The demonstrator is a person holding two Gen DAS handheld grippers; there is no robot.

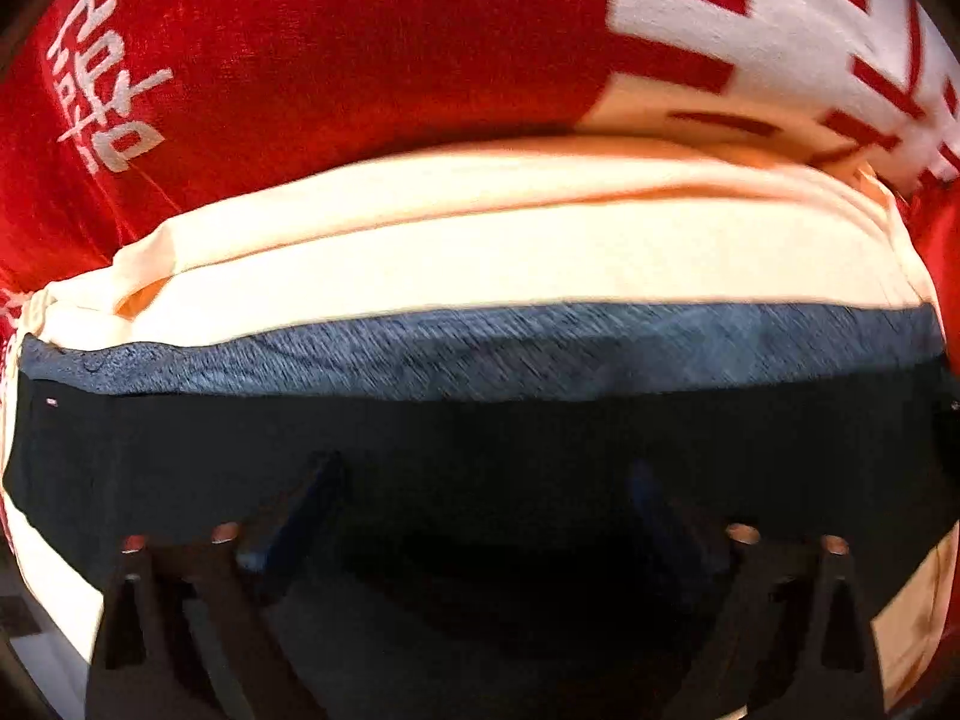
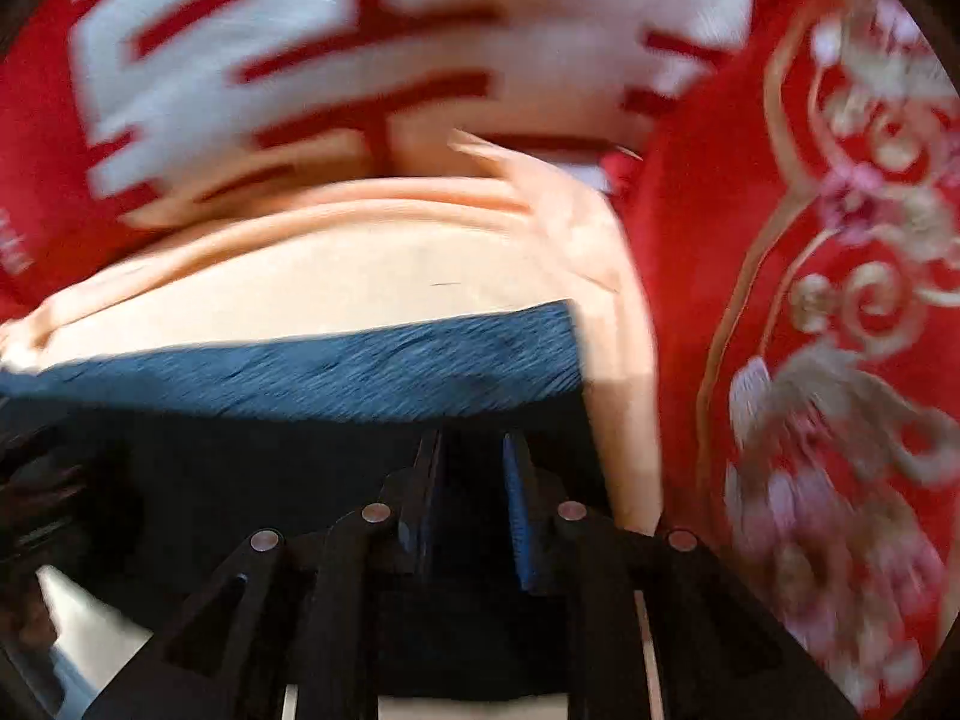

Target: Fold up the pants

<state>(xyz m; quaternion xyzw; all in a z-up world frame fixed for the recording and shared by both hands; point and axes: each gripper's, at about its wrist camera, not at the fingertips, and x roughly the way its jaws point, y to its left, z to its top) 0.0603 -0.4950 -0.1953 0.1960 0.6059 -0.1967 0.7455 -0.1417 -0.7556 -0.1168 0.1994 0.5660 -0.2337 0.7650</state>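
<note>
Dark pants (image 1: 480,456) lie folded across a cream cloth (image 1: 480,252), with a grey-blue heathered band (image 1: 480,354) along their far edge. My left gripper (image 1: 486,468) hovers low over the dark fabric with its jaws wide apart and nothing between them. In the right wrist view the pants (image 2: 270,456) show the same blue band (image 2: 336,372). My right gripper (image 2: 471,450) is over the pants' right end, its jaws a narrow gap apart; whether fabric is pinched between them is hidden in shadow and blur.
A red bedspread with white characters (image 1: 360,48) lies beyond the cream cloth. A red embroidered pillow (image 2: 810,300) sits close to the right of the pants. The cream cloth's right edge (image 2: 624,360) runs beside my right gripper.
</note>
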